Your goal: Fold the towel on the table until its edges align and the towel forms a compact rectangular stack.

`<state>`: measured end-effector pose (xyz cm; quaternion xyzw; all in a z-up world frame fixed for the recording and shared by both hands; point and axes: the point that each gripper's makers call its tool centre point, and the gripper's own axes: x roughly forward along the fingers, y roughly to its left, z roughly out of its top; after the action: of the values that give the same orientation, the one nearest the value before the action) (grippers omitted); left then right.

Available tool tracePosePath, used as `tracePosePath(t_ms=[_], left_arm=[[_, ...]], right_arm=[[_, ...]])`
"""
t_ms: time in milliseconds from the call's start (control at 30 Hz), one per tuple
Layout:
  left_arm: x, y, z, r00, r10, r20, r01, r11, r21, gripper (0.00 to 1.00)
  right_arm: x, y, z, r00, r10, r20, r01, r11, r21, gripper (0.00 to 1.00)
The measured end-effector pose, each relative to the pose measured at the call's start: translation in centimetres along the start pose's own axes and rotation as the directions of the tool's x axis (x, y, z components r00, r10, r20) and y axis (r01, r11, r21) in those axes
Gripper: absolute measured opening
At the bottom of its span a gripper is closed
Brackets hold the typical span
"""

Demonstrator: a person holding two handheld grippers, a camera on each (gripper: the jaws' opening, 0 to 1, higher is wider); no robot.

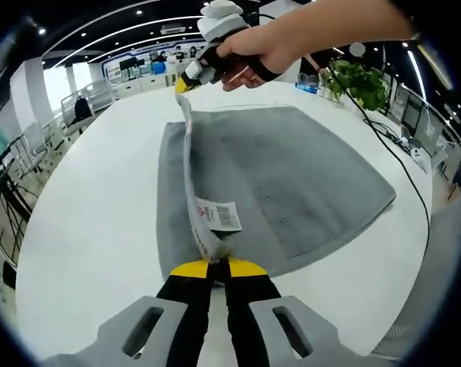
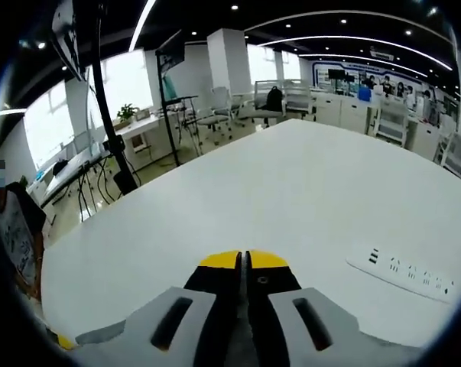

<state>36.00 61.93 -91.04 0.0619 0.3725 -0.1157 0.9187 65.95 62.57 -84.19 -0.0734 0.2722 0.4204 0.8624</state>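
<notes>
A grey towel (image 1: pixel 291 176) lies spread on the white table (image 1: pixel 85 229). One long edge of it is lifted into a ridge running from near to far. My left gripper (image 1: pixel 218 264) is shut on the near end of that edge, just beside a white barcode label (image 1: pixel 222 215). A person's hand (image 1: pixel 253 53) holds the right gripper (image 1: pixel 186 82) at the far end, where it pinches the far corner. In the right gripper view its yellow-tipped jaws (image 2: pixel 244 260) are pressed together over the bare table (image 2: pixel 291 176).
A potted plant (image 1: pixel 360 80) stands at the far right, and a black cable (image 1: pixel 402 164) runs along the table's right side. A white power strip (image 2: pixel 402 269) lies on the table. Office desks and chairs stand beyond the table.
</notes>
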Motion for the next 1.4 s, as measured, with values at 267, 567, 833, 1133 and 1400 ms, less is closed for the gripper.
tracePosePath(t_ms=[267,567,833,1133,1400], left_arm=[[0.2,0.3,-0.1,1.0,0.002,-0.007,-0.002,1.0,-0.002,0.11],[-0.2,1.3,-0.4,0.999,0.041,-0.015,-0.042,0.999,-0.015,0.23],[-1.5,2.8,-0.6,0.992,0.126,-0.007,-0.126,0.992,0.028,0.25],[-1.6,0.9,0.2,0.998,0.064,0.021,-0.066,0.985,0.158,0.21],[-0.9,1.0,-0.9,0.998,0.049,-0.032,-0.046,0.996,0.076,0.22]], right_arm=[[-0.1,0.1,0.1,1.0,0.013,0.001,-0.013,1.0,-0.018,0.02],[-1.2,-0.6,0.2,1.0,0.005,0.006,-0.005,1.0,-0.016,0.03],[-2.2,-1.8,0.3,1.0,-0.014,0.013,0.014,1.0,-0.001,0.03],[-4.1,-3.2,0.1,0.999,-0.038,0.018,0.038,0.999,-0.003,0.04],[-5.9,-4.5,0.5,0.999,-0.046,0.029,0.046,0.999,0.005,0.08]])
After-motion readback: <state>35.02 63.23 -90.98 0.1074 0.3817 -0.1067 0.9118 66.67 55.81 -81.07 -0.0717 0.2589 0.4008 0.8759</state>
